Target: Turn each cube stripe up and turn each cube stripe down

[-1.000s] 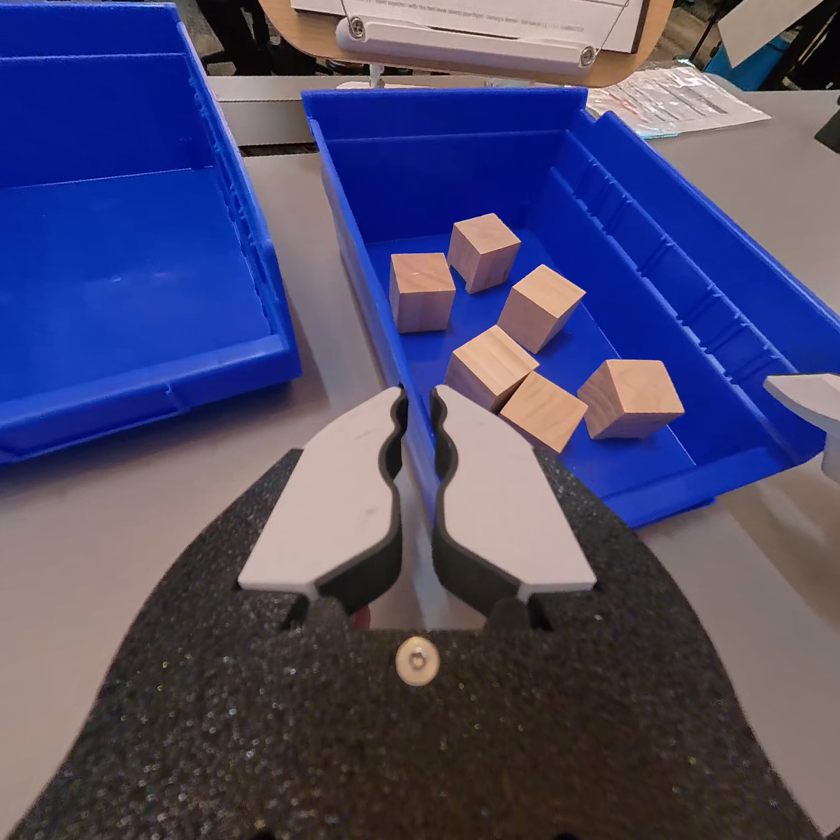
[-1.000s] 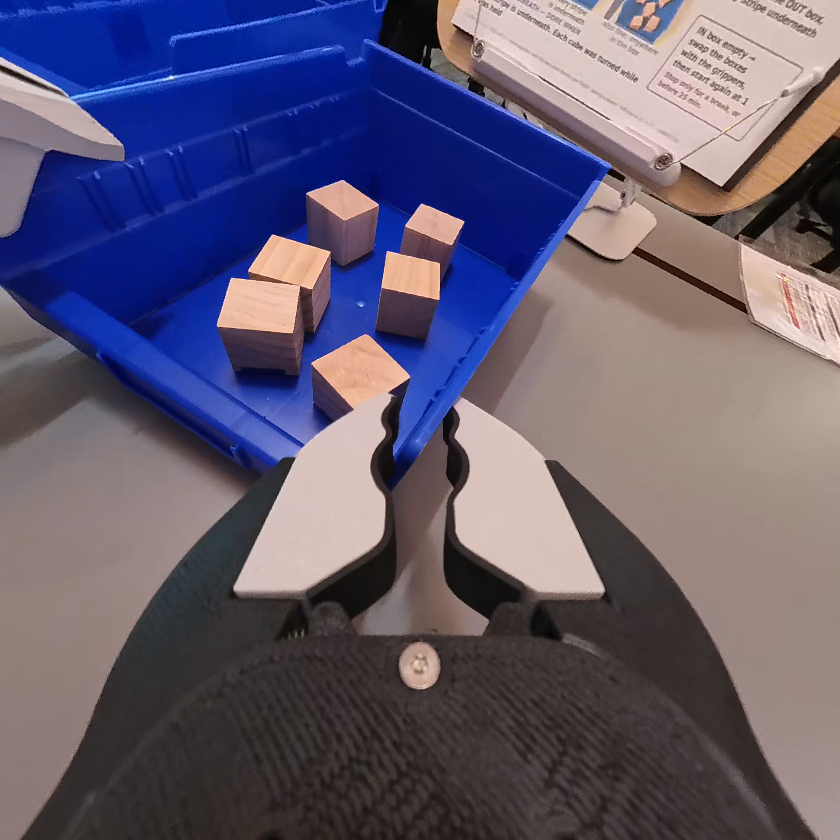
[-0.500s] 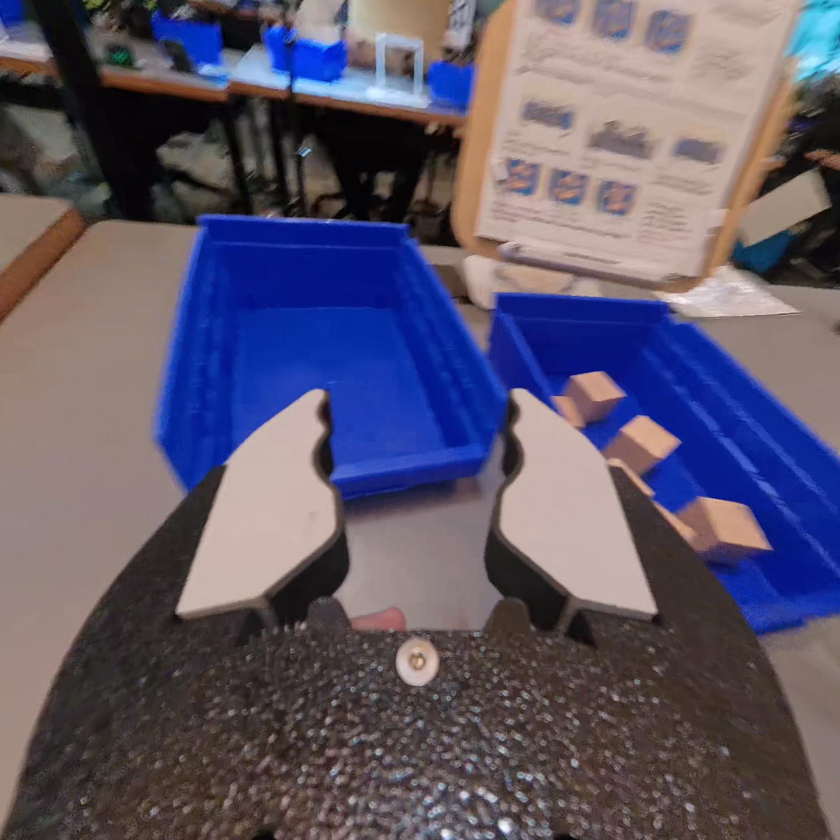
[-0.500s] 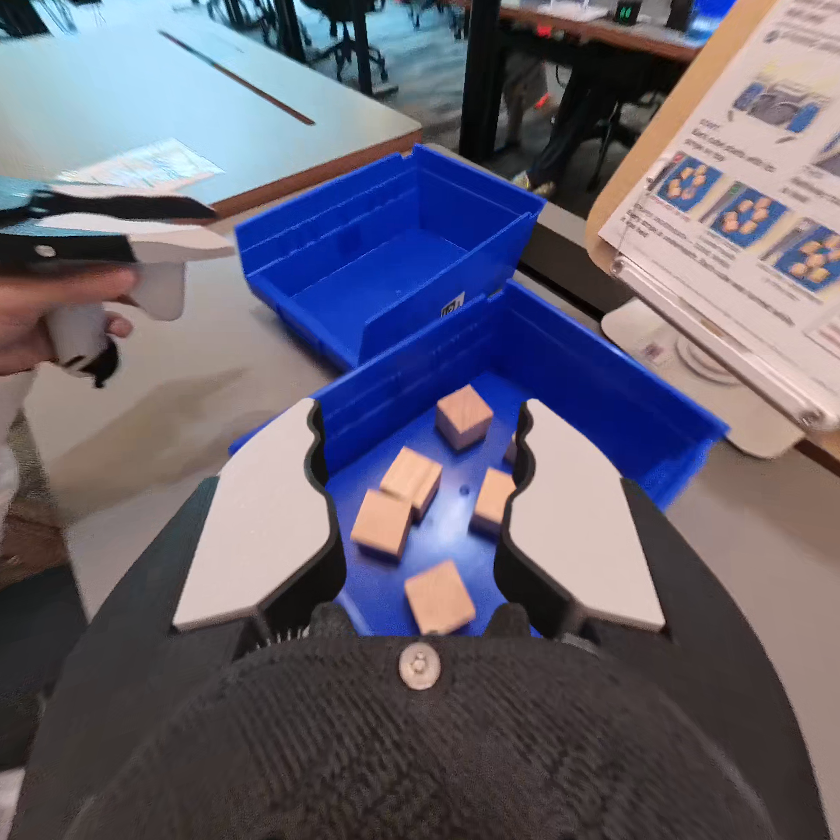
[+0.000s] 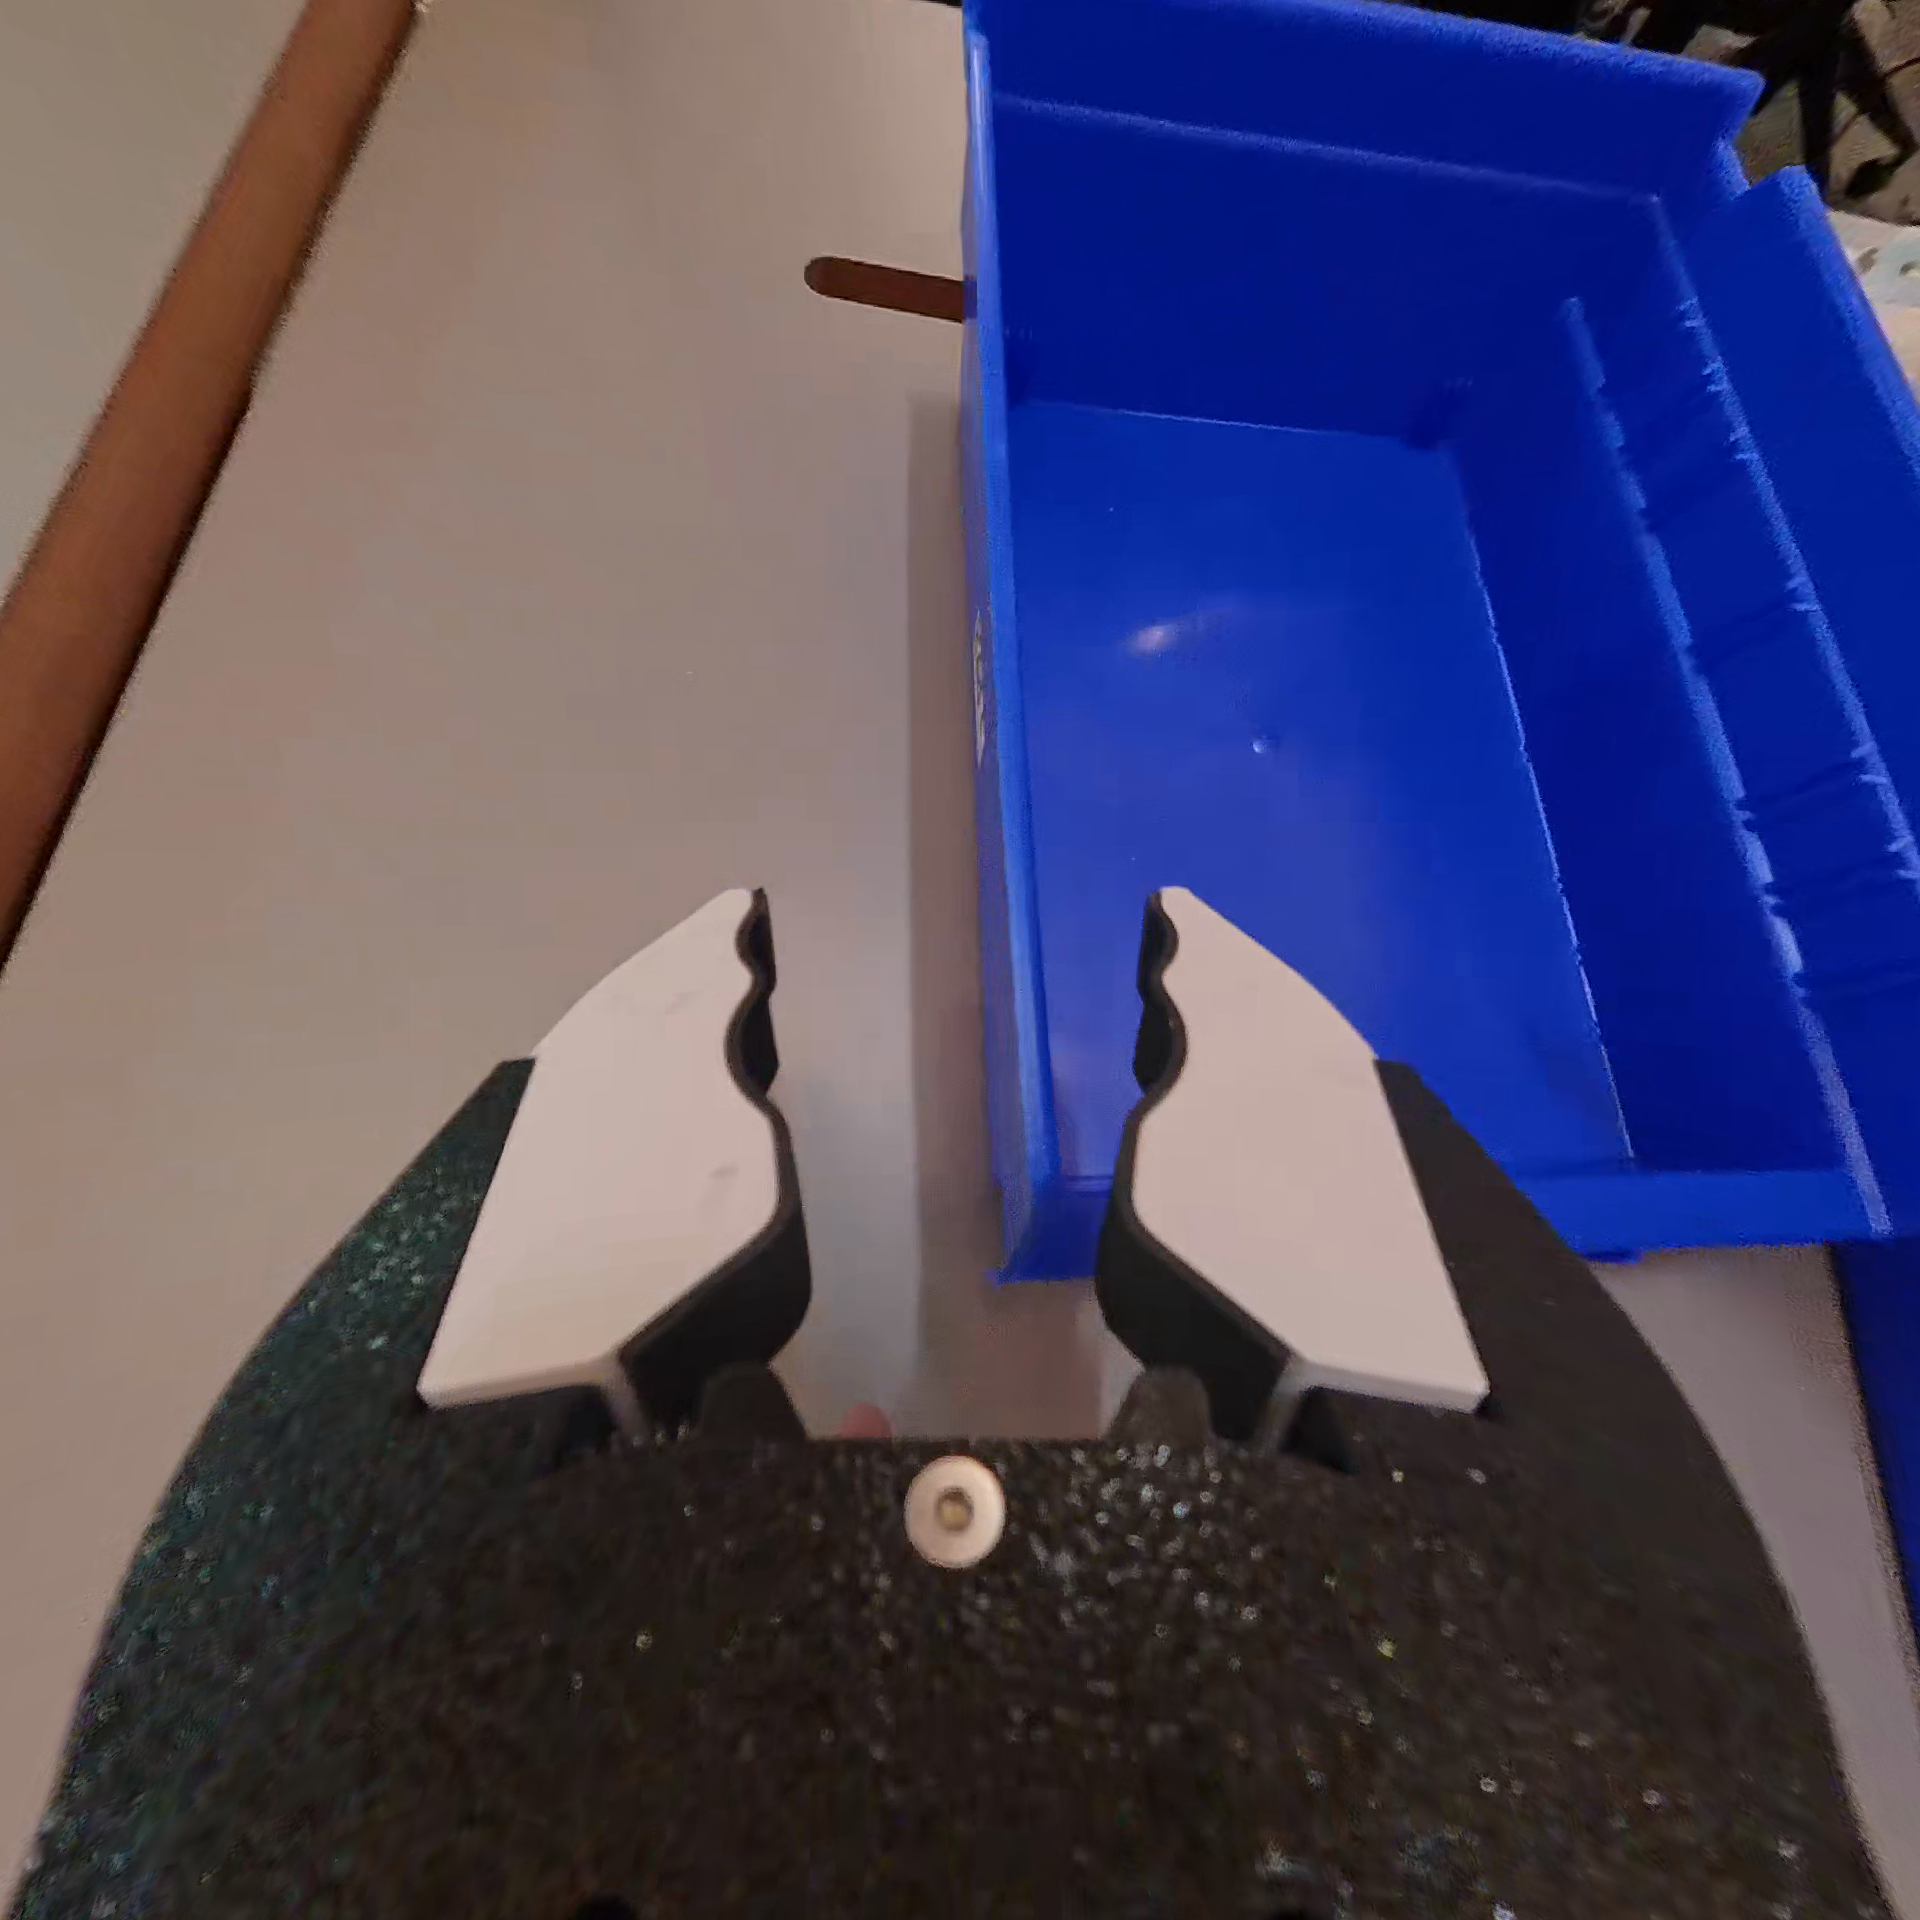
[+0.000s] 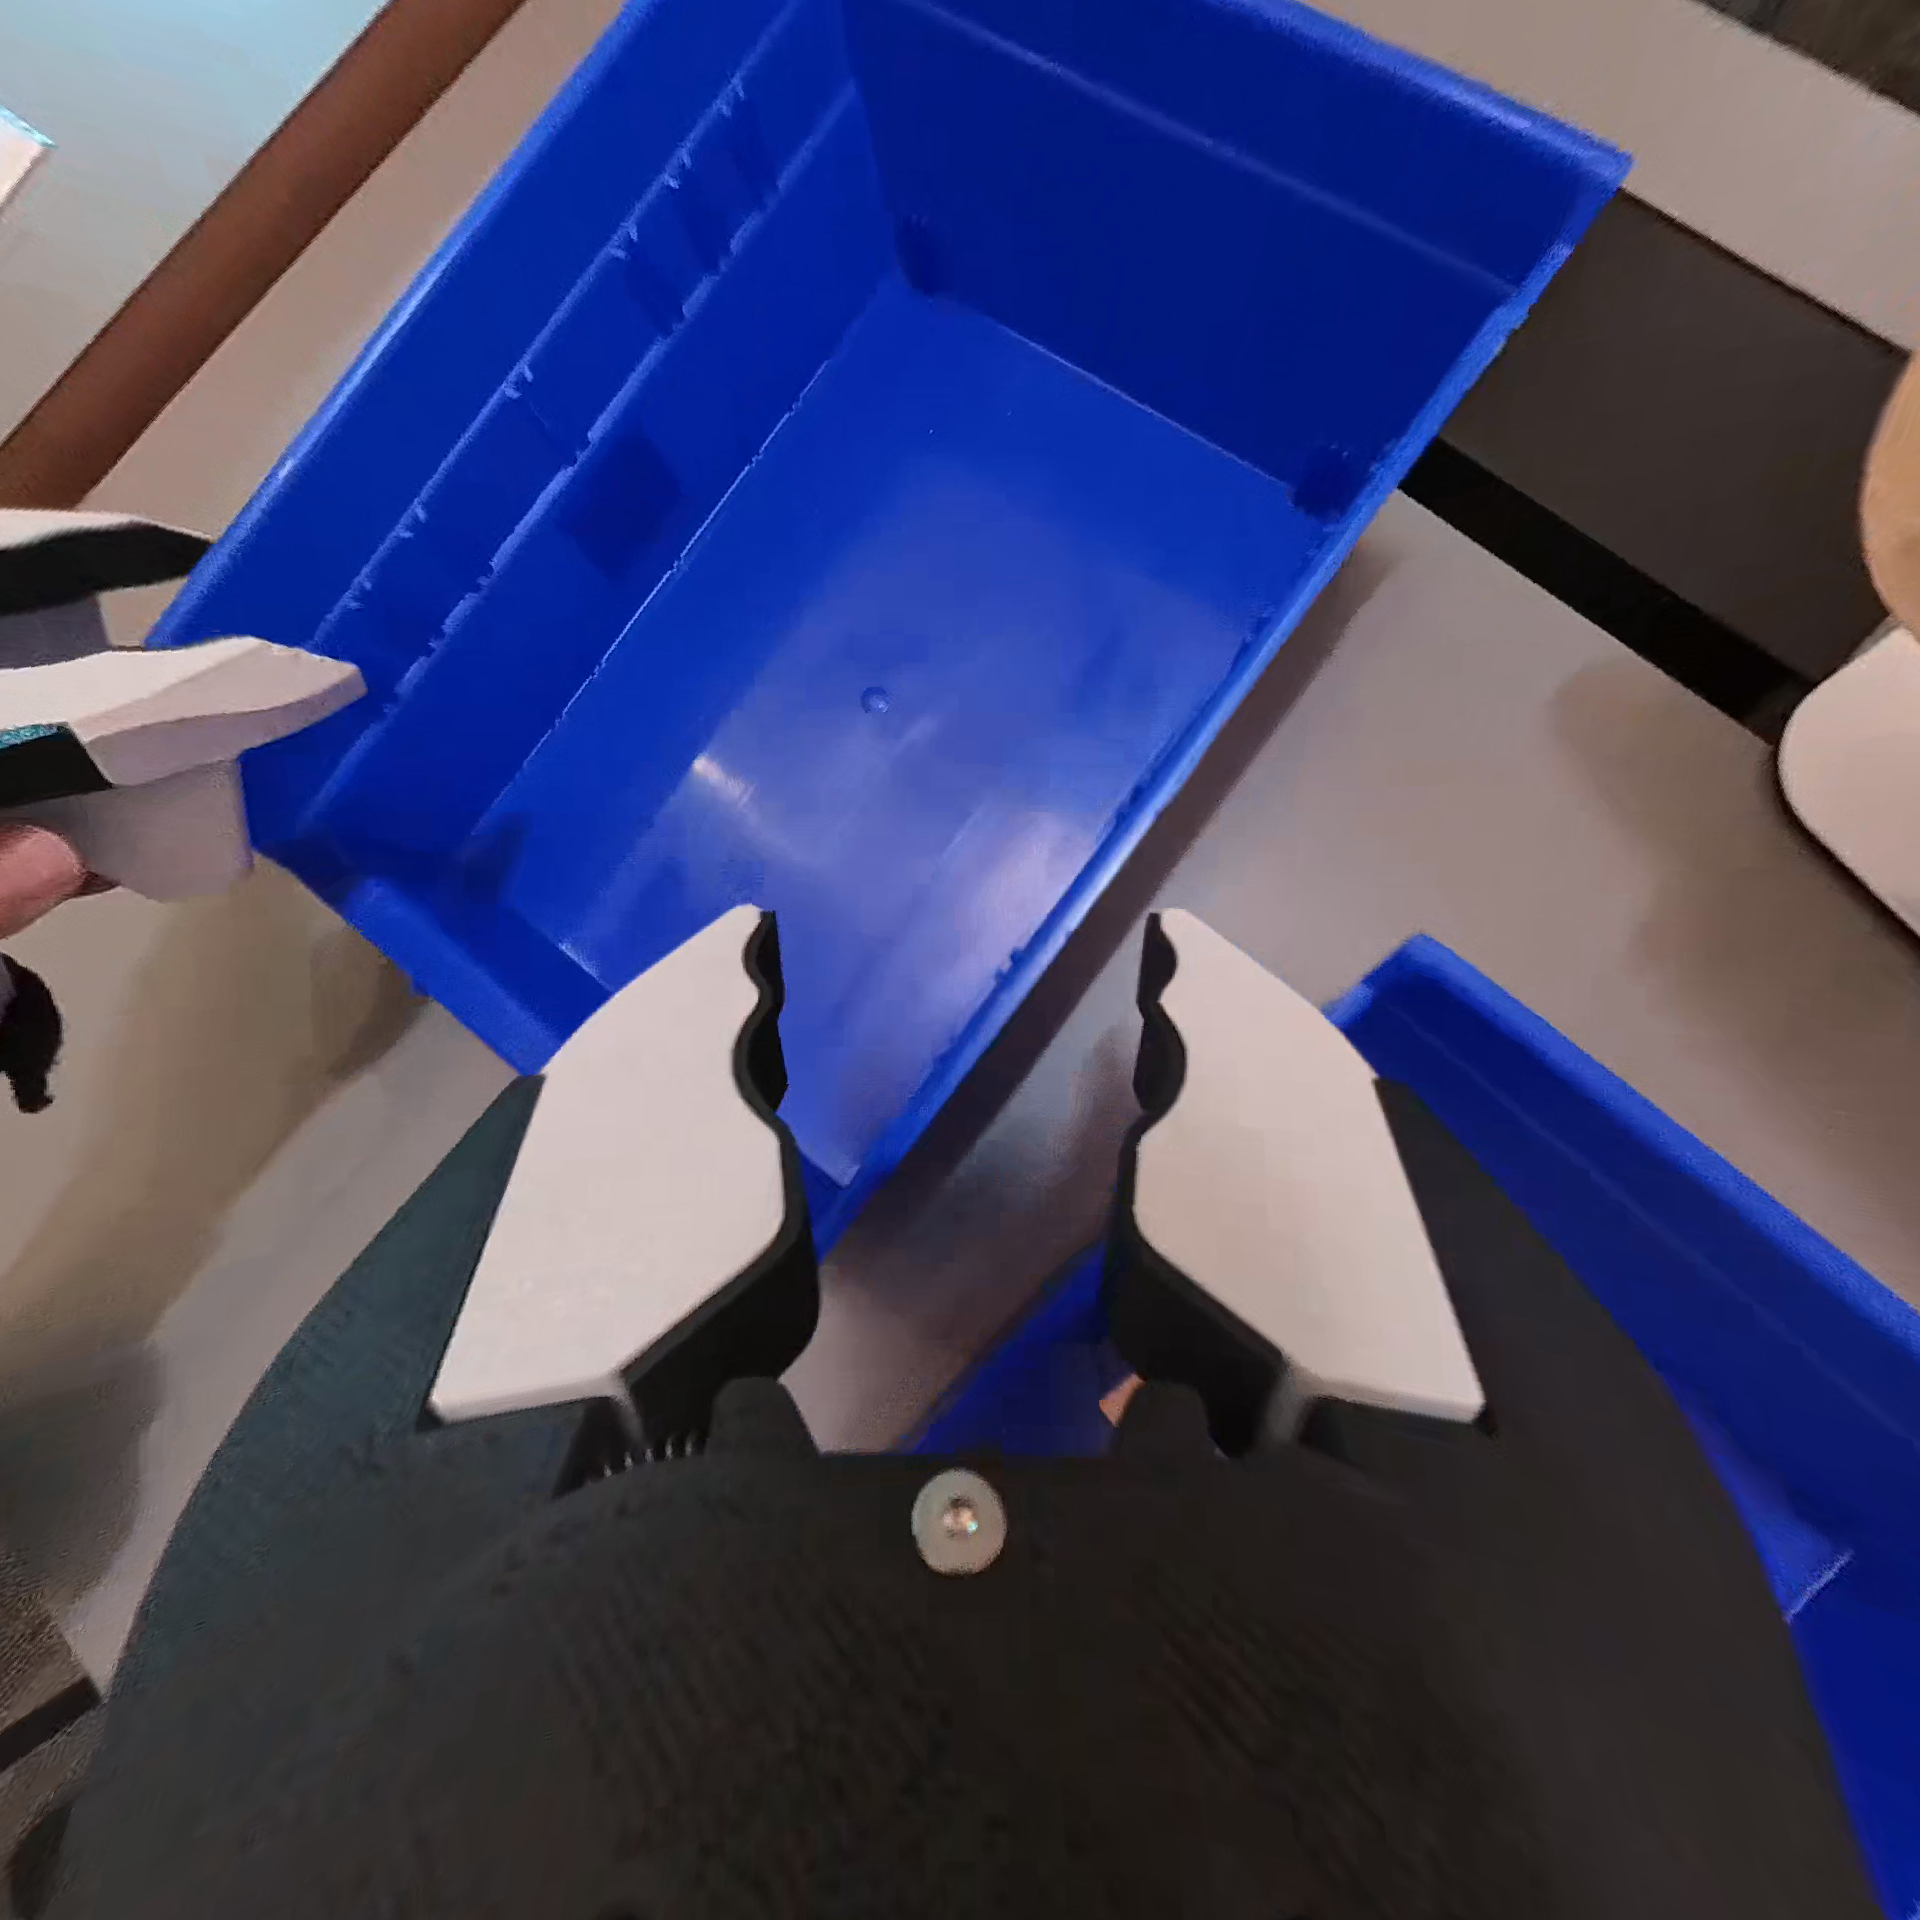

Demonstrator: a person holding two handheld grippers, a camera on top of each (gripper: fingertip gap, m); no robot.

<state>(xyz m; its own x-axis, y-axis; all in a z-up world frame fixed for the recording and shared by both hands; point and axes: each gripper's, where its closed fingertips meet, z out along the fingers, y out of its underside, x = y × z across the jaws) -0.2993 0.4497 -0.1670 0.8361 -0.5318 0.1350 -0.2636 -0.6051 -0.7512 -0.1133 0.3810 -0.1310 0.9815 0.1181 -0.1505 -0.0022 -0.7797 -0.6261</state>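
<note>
Left tool (image 5: 956,904): held with its jaws spread wide and nothing between them, above the near left corner of the empty blue bin (image 5: 1299,727), whose left wall passes under the gap.
Right tool (image 6: 956,925): likewise spread and empty, poised over the near right corner of the same bin (image 6: 935,623).
Second bin (image 6: 1621,1195): only a corner and wall are seen at lower right in the right wrist view, just beside the empty one.
Cubes: none can be made out in either view; they are judged to lie in the second bin, below and behind the right tool.
Bench (image 5: 520,623): grey, with a brown edge at the far left.
Step in hand: both tools are placed at opposite walls of the empty bin; no cube is gripped, so it looks like a bin is being handled rather than a cube turned.
Next move: either the jaws are closed on the bin walls, or a tool is brought back over the cubes and one is gripped by two side faces.
</note>
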